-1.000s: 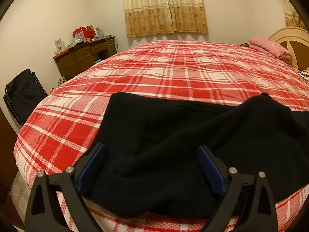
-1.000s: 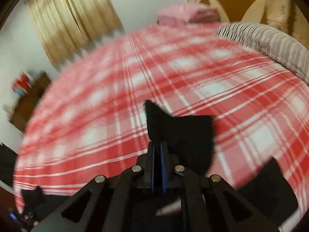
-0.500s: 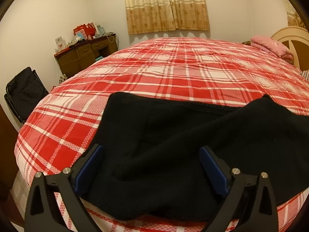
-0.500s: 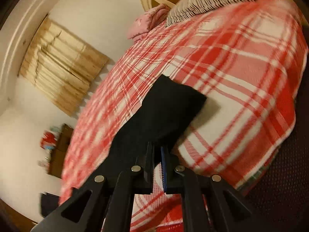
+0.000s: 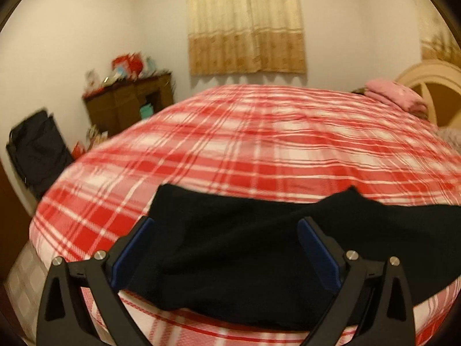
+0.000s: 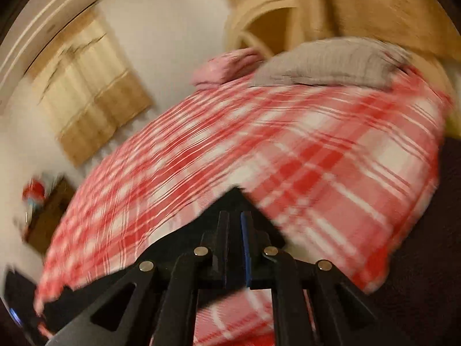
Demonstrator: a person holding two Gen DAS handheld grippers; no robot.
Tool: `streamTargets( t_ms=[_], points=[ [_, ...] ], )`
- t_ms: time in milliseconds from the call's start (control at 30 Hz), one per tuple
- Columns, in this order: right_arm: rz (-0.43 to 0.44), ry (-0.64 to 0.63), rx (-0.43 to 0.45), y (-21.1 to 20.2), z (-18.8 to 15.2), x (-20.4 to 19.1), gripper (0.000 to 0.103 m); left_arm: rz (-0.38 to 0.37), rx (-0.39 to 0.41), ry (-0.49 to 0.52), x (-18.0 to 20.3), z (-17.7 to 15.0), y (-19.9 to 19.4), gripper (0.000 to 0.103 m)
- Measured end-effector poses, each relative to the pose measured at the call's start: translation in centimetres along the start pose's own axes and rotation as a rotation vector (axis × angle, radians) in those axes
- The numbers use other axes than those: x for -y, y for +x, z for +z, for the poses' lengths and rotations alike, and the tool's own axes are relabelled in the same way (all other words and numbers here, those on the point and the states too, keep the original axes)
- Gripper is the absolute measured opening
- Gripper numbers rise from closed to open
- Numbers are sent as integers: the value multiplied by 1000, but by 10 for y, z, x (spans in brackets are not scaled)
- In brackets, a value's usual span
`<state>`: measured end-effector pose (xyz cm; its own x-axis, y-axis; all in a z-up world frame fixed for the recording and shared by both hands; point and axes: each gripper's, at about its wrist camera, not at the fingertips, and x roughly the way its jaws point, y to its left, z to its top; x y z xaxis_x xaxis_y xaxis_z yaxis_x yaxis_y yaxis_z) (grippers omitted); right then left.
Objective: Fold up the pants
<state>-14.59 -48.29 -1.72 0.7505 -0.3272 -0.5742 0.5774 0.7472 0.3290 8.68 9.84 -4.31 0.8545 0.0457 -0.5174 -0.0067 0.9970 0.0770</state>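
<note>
The black pants (image 5: 259, 248) lie on the red plaid bedspread (image 5: 259, 150) at its near edge, their long axis running along that edge, left to right in the left wrist view, with the far end passing out of frame to the right. A raised peak of cloth stands in the upper edge of the garment, right of its middle.

The left gripper (image 5: 227, 248) is spread wide, its blue pads (image 5: 132, 248) flanking the left part of the pants and gripping nothing. The right gripper (image 6: 234, 248) is clenched on a corner of the pants (image 6: 230, 204), which rises to a point past the fingertips; that view is blurred.

Beyond the pants the bedspread is an open stretch up to a pink folded blanket (image 5: 397, 95) and a grey striped pillow (image 6: 331, 63) by the cream headboard (image 5: 432, 86). Left of the bed stand a black bag (image 5: 37, 147) and a brown cluttered desk (image 5: 129, 101) by the wall; a beige curtain (image 5: 245, 23) hangs behind the bed's far side.
</note>
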Motion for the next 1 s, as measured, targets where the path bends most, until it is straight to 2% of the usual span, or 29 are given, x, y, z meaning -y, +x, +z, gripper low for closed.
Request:
streamTargets(
  t_ms=[133, 233, 267, 300, 400, 433, 467, 500, 567, 667, 767, 833, 900, 1000],
  points=[
    [-10, -142, -90, 43, -5, -40, 9, -5, -15, 20, 15, 1, -2, 101],
    [-120, -196, -185, 75, -15, -40, 9, -22, -55, -9, 10, -9, 5, 101],
    [-109, -174, -182, 81, -14, -31, 8, -21, -65, -11, 9, -11, 8, 101],
    [-66, -136, -142, 79, -14, -19, 8, -13, -78, -8, 7, -16, 12, 101],
    [-116, -14, -85, 68, -9, 5, 4, 22, -132, -3, 1, -30, 27, 101],
    [-163, 1, -70, 63, -8, 1, 4, 22, -154, -10, -1, -34, 32, 101],
    [-215, -16, -49, 56, -9, -10, 9, 14, -169, -23, -4, -38, 36, 101],
    [-222, -50, -25, 51, -10, -23, 10, -3, -168, -38, -6, -43, 37, 101],
    [-89, -157, -6, 43, -18, -70, 10, -28, -135, -37, -6, -45, 31, 101],
    [133, -327, -47, 47, -37, -156, 10, -48, -102, -23, -6, -35, 20, 101],
    [333, -529, -160, 63, -70, -251, 10, -55, -51, -46, -22, -12, 7, 101],
    [460, -633, -244, 75, -99, -306, 10, -29, -23, -63, -39, 8, 4, 101],
    [556, -697, -318, 87, -129, -352, 10, 6, -34, -65, -50, 22, 13, 101],
    [638, -746, -386, 100, -168, -399, 10, 6, -148, -19, -51, 35, 45, 100]
  ],
)
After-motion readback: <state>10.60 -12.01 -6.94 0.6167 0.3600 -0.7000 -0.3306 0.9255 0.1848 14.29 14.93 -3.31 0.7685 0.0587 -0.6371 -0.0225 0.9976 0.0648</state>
